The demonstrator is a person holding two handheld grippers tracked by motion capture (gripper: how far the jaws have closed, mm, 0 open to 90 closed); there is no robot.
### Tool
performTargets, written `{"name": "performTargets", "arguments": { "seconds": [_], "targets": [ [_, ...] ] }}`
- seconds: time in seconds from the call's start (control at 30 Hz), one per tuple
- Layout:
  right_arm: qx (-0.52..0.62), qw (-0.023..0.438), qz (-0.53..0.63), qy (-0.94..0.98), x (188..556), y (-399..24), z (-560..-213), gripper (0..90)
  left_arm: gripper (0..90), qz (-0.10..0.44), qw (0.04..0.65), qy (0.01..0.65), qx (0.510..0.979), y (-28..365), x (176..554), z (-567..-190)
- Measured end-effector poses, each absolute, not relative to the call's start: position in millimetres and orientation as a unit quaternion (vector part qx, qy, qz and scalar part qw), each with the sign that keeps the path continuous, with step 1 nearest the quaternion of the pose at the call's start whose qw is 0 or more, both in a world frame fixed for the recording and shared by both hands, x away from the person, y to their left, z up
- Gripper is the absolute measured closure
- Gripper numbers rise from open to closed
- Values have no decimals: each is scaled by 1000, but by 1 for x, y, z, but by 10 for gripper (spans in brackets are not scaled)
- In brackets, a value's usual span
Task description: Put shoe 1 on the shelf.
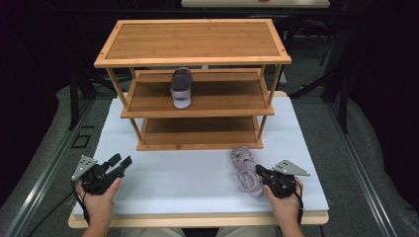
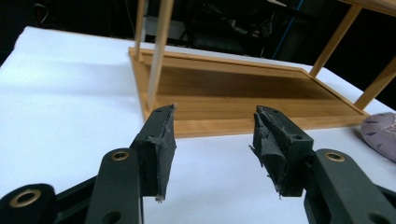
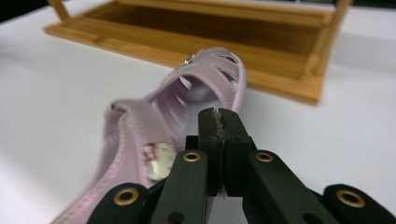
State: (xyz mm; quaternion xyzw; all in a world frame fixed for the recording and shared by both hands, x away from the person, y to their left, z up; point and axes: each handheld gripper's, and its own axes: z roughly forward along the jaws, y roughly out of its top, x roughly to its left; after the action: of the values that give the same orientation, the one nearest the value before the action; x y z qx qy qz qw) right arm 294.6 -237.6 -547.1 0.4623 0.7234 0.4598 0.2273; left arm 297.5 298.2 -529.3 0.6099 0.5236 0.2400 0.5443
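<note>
Job: putting a pair of small shoes on the rack [image 1: 192, 59]. One shoe [image 1: 181, 87] already sits on the middle shelf. The other is not put away yet.

Sandal: the pink sandal [image 1: 246, 170] lies on the white table [image 1: 188, 173], in front of the rack and near its right end.

Right gripper: the right gripper [image 3: 218, 122] has its jaws pressed tight together, right at the sandal's side edge. It looks like it pinches that edge. I cannot be sure, because the edge is hidden behind the jaws.

Left gripper: the left gripper [image 2: 212, 140] is wide open and holds nothing. It hangs over the bare table, well apart from the sandal, and faces the bottom shelf.

Step now: I think this is the grab, just before the lift.

Next move: lift the sandal slowly and check that it comes up too. Then carry it to the middle shelf and set it beside the first shoe. Keep it clear of the shelf's front rail.
</note>
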Motion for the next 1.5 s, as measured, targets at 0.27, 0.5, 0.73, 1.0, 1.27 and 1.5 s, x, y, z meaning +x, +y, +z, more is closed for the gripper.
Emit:
{"name": "performTargets", "arguments": {
  "seconds": [0.27,0.5,0.73,1.0,1.27,1.5],
  "targets": [
    [509,194,449,708,306,-257,-562,879,482,229,536,521,624,293,301,-533],
    [524,202,445,698,306,-261,-560,760,479,228,535,522,624,293,301,-534],
    [515,215,498,664,292,-265,-539,621,473,224,533,522,627,291,301,-534],
    [487,215,481,697,272,-243,-543,556,469,223,528,517,636,289,299,-534],
    [505,217,450,704,282,-242,-552,740,468,223,527,519,635,290,298,-533],
    [499,200,451,712,285,-248,-551,813,469,221,526,522,634,292,299,-534]
  ]
}}
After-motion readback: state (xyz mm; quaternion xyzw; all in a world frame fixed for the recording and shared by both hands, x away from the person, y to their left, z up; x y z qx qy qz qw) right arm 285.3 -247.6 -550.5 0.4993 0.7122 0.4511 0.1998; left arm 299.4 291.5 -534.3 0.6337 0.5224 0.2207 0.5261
